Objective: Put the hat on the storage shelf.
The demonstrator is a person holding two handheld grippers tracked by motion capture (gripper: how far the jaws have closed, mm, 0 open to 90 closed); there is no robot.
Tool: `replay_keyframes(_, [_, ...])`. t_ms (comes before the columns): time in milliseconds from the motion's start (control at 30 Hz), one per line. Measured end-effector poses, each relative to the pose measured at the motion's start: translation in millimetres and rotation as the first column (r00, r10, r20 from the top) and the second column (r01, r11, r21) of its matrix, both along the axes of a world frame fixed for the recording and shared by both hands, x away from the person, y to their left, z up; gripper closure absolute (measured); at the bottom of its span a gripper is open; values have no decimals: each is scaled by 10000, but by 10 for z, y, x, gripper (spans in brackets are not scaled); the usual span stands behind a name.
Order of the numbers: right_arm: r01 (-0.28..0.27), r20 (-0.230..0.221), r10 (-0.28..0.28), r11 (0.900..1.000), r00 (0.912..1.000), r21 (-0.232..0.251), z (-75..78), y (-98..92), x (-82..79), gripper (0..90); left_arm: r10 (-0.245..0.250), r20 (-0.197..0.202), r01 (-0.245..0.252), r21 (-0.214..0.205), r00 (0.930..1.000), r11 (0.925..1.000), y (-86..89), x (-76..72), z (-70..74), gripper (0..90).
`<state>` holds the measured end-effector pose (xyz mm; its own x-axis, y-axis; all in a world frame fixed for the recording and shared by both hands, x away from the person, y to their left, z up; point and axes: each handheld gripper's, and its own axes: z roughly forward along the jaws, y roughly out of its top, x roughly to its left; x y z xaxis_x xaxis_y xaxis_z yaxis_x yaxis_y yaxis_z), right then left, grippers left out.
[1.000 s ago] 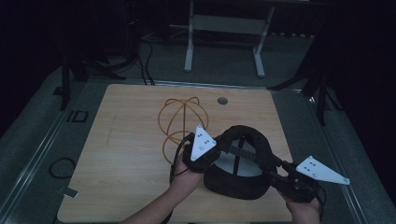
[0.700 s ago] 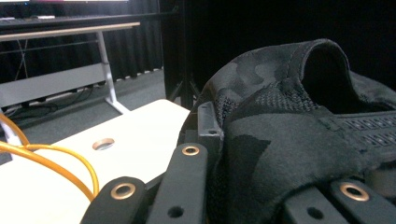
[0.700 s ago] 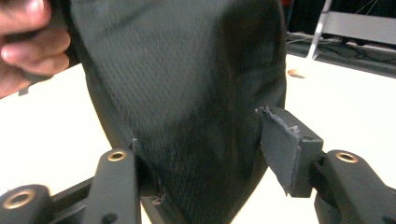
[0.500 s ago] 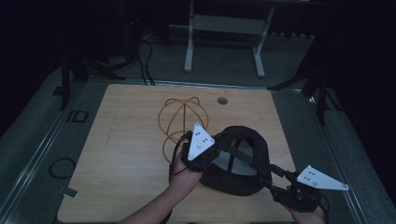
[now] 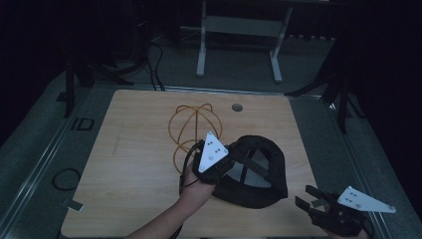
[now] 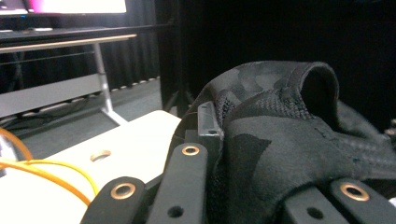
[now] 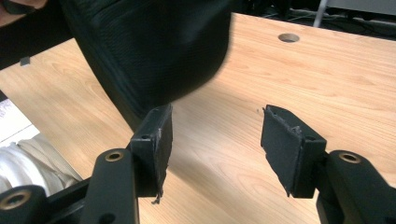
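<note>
A black cap [image 5: 261, 174] lies open side up on the wooden table [image 5: 134, 164], right of centre. My left gripper [image 5: 225, 168] is shut on its near-left rim; in the left gripper view the black fabric [image 6: 280, 135] bunches between the jaws and drapes over the right one. An orange wire frame [image 5: 191, 124] stands just behind that gripper, and its wire [image 6: 51, 170] also runs past at left. My right gripper [image 5: 309, 197] hovers open at the table's front right corner, apart from the cap [image 7: 149, 46], with bare wood between its pads [image 7: 161, 135].
A round hole [image 5: 237, 107] pierces the table's far side, also seen ahead of the right gripper as hole [image 7: 288, 37]. A grey metal stand [image 5: 239, 30] stands on the floor beyond the table. A black cable loop [image 5: 66, 178] lies on the floor at left.
My right gripper has let go of the cap's right side and drawn back to the front right corner, now open. The left gripper has kept hold of the rim.
</note>
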<state>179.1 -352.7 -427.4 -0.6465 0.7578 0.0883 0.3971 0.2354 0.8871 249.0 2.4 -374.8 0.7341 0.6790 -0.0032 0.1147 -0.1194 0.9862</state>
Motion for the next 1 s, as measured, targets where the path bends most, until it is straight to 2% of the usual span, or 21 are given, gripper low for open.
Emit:
replay_keyframes(100, [258, 297, -262, 9995, 9992, 156, 63, -110, -15, 433, -461, 188, 460, 51, 9988, 9989, -2, -13, 6, 890])
replay_keyframes(167, [289, 700, -307, 9992, 9971, 262, 123, -161, -10, 434, -695, 197, 693, 105, 9974, 9975, -10, -23, 6, 890])
replay_keyframes(233, [238, 1164, -242, 9997, 9929, 50, 187, -175, 5, 449, -816, 232, 812, 142, 9964, 9966, -13, -32, 1, 889])
replay_keyframes(267, [208, 1327, -203, 9998, 9910, -23, 221, -171, 22, 460, -1067, 147, 1067, 48, 9942, 9943, -11, -30, -2, 890])
replay_keyframes(333, [-88, 1429, 87, 10000, 9897, -1, 287, -163, 62, 466, -1366, 263, 1365, 36, 9903, 9906, -4, -31, -5, 890])
replay_keyframes(400, [-326, 1624, 318, 9995, 9862, 26, 350, -146, 106, 480, -1828, 336, 1833, -117, 9826, 9830, 12, -31, -9, 889])
replay_keyframes(467, [-771, 1814, 750, 9970, 9805, 45, 382, -129, 137, 481, -2000, 304, 2002, -23, 9793, 9798, 18, -34, -4, 889])
replay_keyframes(500, [-771, 1814, 750, 9970, 9805, 45, 382, -129, 137, 481, -2000, 304, 2002, -23, 9793, 9798, 18, -34, -4, 890])
replay_keyframes(533, [-1475, 2107, 1453, 9890, 9667, -54, 426, -50, 179, 487, -2282, 314, 2285, -55, 9731, 9735, 33, -34, -9, 889])
replay_keyframes(567, [-1475, 2107, 1453, 9890, 9667, -54, 426, -50, 179, 487, -2559, 325, 2563, -93, 9662, 9666, 44, -28, -12, 889])
replay_keyframes(600, [-1675, 2219, 1659, 9858, 9609, -117, 436, -13, 185, 486, -2758, 387, 2766, -178, 9604, 9608, 56, -26, -18, 889])
replay_keyframes(633, [-2189, 2211, 2166, 9756, 9509, -147, 444, 67, 203, 480, -3016, 431, 3025, -164, 9525, 9530, 72, -23, -22, 889])
replay_keyframes(700, [-2264, 2184, 2278, 9735, 9489, -317, 444, 112, 214, 480, -3093, 447, 3106, -235, 9499, 9503, 79, -23, -26, 889])
replay_keyframes(767, [-2513, 2027, 2613, 9651, 9437, -740, 431, 202, 233, 476, -3331, 512, 3346, -251, 9415, 9420, 86, -24, -30, 889])
replay_keyframes(800, [-2649, 2048, 2784, 9599, 9384, -912, 422, 246, 234, 475, -3351, 522, 3364, -190, 9408, 9415, 84, -29, -31, 889])
replay_keyframes(833, [-2968, 2241, 3145, 9486, 9224, -1096, 422, 317, 230, 470, -3473, 517, 3484, -138, 9363, 9372, 80, -32, -33, 889])
replay_keyframes(867, [-3093, 2354, 3279, 9442, 9149, -1130, 430, 348, 225, 466, -3613, 574, 3625, -123, 9307, 9319, 76, -41, -39, 889])
replay_keyframes(900, [-3155, 2483, 3353, 9417, 9088, -1167, 441, 376, 221, 467, -3659, 579, 3668, -50, 9289, 9303, 70, -46, -41, 889])
replay_keyframes(933, [-3155, 2483, 3353, 9417, 9088, -1167, 441, 376, 221, 467, -3739, 559, 3743, 18, 9258, 9273, 63, -49, -43, 889])
replay_keyframes(967, [-3273, 2518, 3458, 9381, 9039, -1131, 455, 399, 223, 466, -3844, 589, 3849, 42, 9213, 9230, 57, -55, -47, 889])
replay_keyframes(1000, [-3522, 2581, 3659, 9306, 8941, -994, 482, 437, 235, 465, -3902, 580, 3905, 66, 9189, 9206, 52, -59, -47, 889])
